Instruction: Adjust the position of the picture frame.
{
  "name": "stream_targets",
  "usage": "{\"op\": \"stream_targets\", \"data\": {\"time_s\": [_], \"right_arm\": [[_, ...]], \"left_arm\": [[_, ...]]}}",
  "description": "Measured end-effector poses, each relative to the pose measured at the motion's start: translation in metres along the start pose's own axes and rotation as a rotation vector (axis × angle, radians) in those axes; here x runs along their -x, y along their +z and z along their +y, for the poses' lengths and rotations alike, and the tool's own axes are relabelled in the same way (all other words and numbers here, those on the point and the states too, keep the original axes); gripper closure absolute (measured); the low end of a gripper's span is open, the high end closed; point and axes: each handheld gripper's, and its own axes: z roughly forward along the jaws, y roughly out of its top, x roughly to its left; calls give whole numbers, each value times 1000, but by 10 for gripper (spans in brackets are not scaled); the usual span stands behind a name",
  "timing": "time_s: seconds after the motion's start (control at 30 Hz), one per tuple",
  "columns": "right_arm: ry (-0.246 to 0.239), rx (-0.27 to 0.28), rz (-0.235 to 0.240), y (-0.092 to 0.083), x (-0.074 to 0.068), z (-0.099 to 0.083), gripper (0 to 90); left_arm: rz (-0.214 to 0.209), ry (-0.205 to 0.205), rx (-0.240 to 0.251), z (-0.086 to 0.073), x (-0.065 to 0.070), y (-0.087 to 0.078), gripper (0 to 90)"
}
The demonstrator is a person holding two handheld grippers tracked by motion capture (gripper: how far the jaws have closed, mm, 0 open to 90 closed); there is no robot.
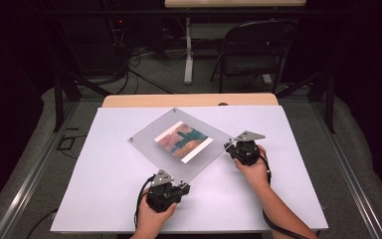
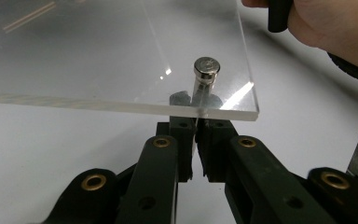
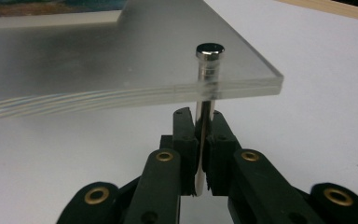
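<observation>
Both forearms come in from the near edge of the white table (image 1: pixel 104 199), hands wrapped round the gripper bodies. The left gripper (image 1: pixel 179 185) sits nearer that edge with its jaws clamped tight together; the right gripper (image 1: pixel 228 146) reaches farther in, wrist angled leftward, jaws pinched on a metal post (image 3: pixel 204 140).

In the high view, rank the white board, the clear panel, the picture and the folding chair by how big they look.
1. white board
2. clear panel
3. folding chair, though it stands farther from the camera, so its rank is unsure
4. picture
</observation>
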Motion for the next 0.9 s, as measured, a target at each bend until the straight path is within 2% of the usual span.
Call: {"op": "stream_targets", "data": {"time_s": [0.23, 0.47, 0.8, 0.9], "right_arm": [[-9, 9, 5, -5, 0, 1, 851], [3, 24, 11, -18, 0, 2, 852], [25, 47, 47, -44, -8, 8, 850], [32, 51, 55, -49, -12, 9, 848]], "left_arm": [[-6, 6, -4, 2, -1, -2, 852], [-17, 3, 28, 7, -5, -9, 852], [-17, -43, 84, 21, -27, -28, 853], [-6, -48, 87, 25, -35, -32, 853]]}}
